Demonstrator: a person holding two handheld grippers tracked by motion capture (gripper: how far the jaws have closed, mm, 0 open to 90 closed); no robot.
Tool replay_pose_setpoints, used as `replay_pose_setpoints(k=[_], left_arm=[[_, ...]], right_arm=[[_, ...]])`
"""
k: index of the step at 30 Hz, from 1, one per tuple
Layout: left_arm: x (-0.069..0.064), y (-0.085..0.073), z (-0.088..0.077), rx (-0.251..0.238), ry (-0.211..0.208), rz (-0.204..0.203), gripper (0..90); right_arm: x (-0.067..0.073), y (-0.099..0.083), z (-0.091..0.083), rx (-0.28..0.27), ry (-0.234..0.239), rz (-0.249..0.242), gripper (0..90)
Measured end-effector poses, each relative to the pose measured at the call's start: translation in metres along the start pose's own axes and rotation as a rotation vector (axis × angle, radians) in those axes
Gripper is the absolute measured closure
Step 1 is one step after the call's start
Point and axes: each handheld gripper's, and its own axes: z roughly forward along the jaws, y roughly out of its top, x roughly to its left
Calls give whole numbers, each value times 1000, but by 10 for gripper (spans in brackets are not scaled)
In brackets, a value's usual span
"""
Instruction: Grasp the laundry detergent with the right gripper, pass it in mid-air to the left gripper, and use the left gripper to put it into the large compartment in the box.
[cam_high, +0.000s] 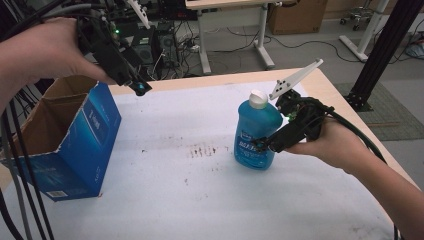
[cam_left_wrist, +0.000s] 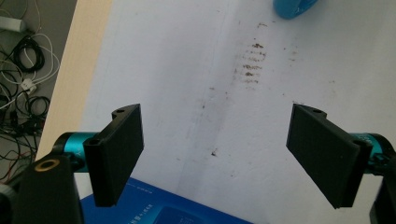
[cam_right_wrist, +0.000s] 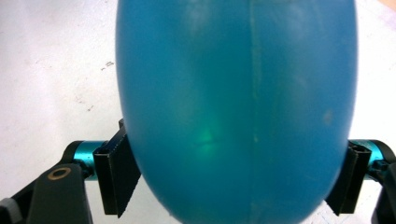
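A blue bottle (cam_high: 252, 135) with a white cap stands upright on the white-covered table (cam_high: 200, 205), right of centre. My right gripper (cam_high: 262, 145) comes in from the right and is shut on the bottle's lower body; in the right gripper view the blue bottle (cam_right_wrist: 233, 93) sits between the two jaws of the right gripper (cam_right_wrist: 233, 177), both pressed against its sides. My left gripper (cam_high: 140, 89) hangs in the air at the upper left, above an open blue cardboard box (cam_high: 80, 145). In its own view the left gripper (cam_left_wrist: 224, 154) is open with nothing between its fingers, over the box's edge (cam_left_wrist: 154, 212).
Brown smudges (cam_high: 202, 150) mark the table cover near the middle. Beyond the far edge are desk legs (cam_high: 262, 40), tangled cables (cam_high: 185, 47) and electronics on the floor. A black frame post (cam_high: 385, 50) stands at the right.
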Motion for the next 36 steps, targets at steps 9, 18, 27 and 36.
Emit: replay_pose_setpoints(k=[9,18,27,36], left_arm=[[0,0,0,2,-1,3,190],[0,0,0,-2,0,0,190],[-1,-1,0,-2,-2,-5,190],[0,0,0,4,-2,3,190]], right_arm=[[0,-1,1,-26,10,-2,260],[1,-2,1,-23,6,-4,275],[1,-2,3,-20,13,-6,315],[1,-3,6,-21,20,-9,332]])
